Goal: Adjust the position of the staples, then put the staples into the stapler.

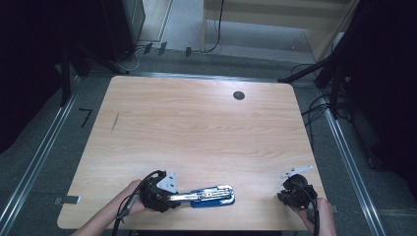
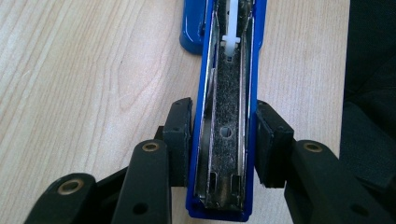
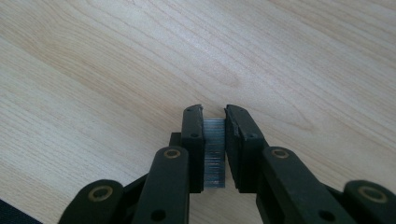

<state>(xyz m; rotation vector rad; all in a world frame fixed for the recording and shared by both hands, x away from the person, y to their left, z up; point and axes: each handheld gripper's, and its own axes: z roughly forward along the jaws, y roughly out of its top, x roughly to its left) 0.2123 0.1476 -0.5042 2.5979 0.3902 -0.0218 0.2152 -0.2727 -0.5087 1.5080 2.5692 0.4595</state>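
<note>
- Pale wood tabletop (image 1: 196, 128) from above: opened blue stapler (image 1: 212, 195) lies near the front edge, left tool (image 1: 169, 195) at its rear, right tool (image 1: 290, 189) well apart
- Left gripper view: pads (image 2: 180, 135) pinch the stiff magazine sides
- Right gripper view: pads (image 3: 192, 140) pinch a staple strip (image 3: 214, 154), light and probably brittle; hold its flat sides

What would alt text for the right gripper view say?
A strip of staples sits clamped between the right gripper's two black jaws, seen from just behind them. Beyond it lies a light wooden table.
</note>
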